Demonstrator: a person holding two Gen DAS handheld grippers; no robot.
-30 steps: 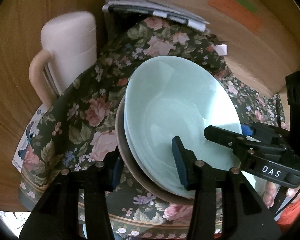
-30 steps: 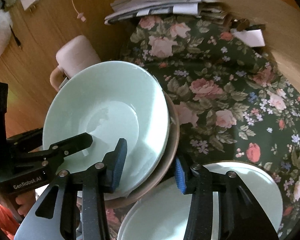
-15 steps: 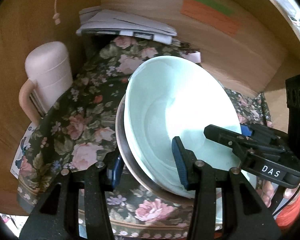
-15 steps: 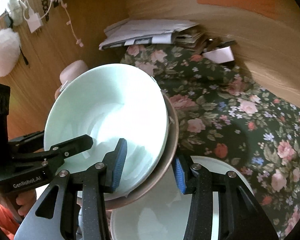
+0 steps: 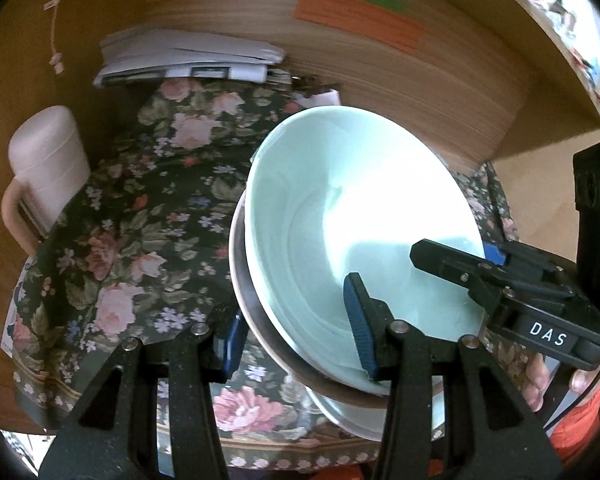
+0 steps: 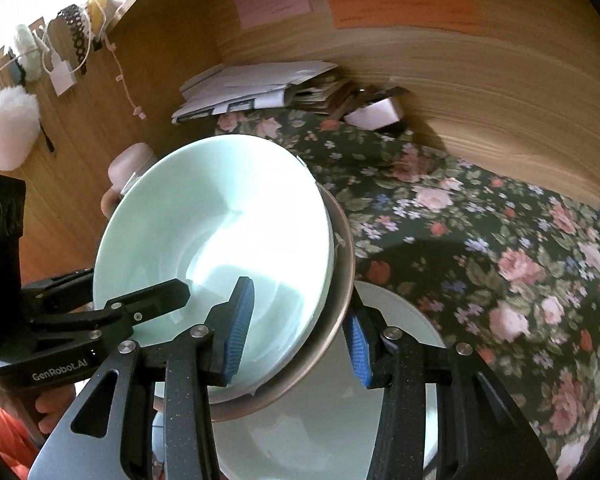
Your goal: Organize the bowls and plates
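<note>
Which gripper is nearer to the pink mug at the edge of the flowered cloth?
Left. The left gripper clamps the bowl stack's rim on the side facing the pink mug. The right gripper grips the opposite rim, with the bowls between it and the mug.

You can read "DAS" in white letters on the black body of the right gripper in your left wrist view, and "GenRobot.AI" on the left gripper in your right wrist view (the coloured paper notes on the wood panel are too blurred to read).
</note>
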